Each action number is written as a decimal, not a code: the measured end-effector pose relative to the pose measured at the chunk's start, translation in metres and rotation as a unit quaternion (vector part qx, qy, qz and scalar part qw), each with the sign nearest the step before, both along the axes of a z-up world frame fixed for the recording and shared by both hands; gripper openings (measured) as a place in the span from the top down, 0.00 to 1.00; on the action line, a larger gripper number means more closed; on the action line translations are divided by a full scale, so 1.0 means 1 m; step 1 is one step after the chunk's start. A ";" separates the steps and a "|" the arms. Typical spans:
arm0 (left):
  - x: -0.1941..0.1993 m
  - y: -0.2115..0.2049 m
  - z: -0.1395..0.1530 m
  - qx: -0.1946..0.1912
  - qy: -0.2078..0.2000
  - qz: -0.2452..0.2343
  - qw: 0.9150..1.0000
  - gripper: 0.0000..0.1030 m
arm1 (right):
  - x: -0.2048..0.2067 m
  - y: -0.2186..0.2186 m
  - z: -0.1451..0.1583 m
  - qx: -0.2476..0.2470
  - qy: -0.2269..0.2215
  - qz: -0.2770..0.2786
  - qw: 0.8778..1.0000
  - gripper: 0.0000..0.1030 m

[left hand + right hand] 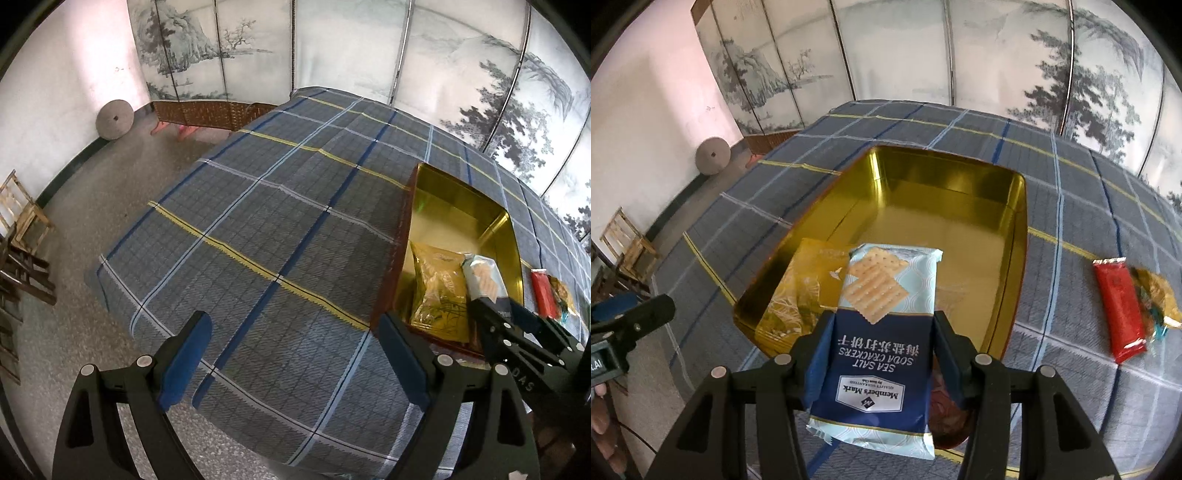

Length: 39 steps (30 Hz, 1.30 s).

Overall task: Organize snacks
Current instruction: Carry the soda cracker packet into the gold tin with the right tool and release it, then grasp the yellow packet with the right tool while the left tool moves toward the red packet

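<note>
Gold-lined tin (1015,236), open-topped, sat on the plaid blue-grey tablecloth (258,221) directly ahead of my right gripper (882,354). That gripper was clamped on the cracker packet (882,317) — its blue pads pressed against the two long edges of the dark-blue end, the pale end with the printed crackers pointing forward over the near part of the tin. The packet's printing read upside down from my side. Just to the left of my right gripper's fingertips, a yellow snack bag (801,288) already lay inside the tin against its near left wall, partly under the cracker packet's left edge. The far part of the tin floor was bare metal.

Well to the right of the right gripper, outside the tin, a red wrapped bar (1119,306) lay on the cloth, with a gold-and-teal wrapped sweet (1156,295) touching its far right side.

My left gripper (295,354) hung over bare cloth to the left of the tin, jaws spread wide with nothing between the blue pads (188,362). From its camera, the tin, the yellow bag and the gripped packet appeared off to its right.

Behind the table — a painted folding screen (905,48); on the floor to the left, a round stone disc (114,120) against the wall.
</note>
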<state>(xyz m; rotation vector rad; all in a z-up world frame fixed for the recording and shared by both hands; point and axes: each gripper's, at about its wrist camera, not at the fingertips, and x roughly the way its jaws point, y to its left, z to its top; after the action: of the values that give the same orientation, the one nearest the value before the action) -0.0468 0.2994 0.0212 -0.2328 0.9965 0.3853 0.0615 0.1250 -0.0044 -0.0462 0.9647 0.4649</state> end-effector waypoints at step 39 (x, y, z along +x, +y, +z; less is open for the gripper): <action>0.065 -0.156 0.021 0.025 -0.001 -0.132 0.991 0.13 | 0.105 -0.268 -0.003 -0.030 0.008 -0.169 0.985 0.32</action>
<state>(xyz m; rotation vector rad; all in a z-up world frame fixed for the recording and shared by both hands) 0.0179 0.1431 0.0420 -0.0542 0.9993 0.1691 0.1660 -0.1430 -0.0079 0.0661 0.9805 0.1238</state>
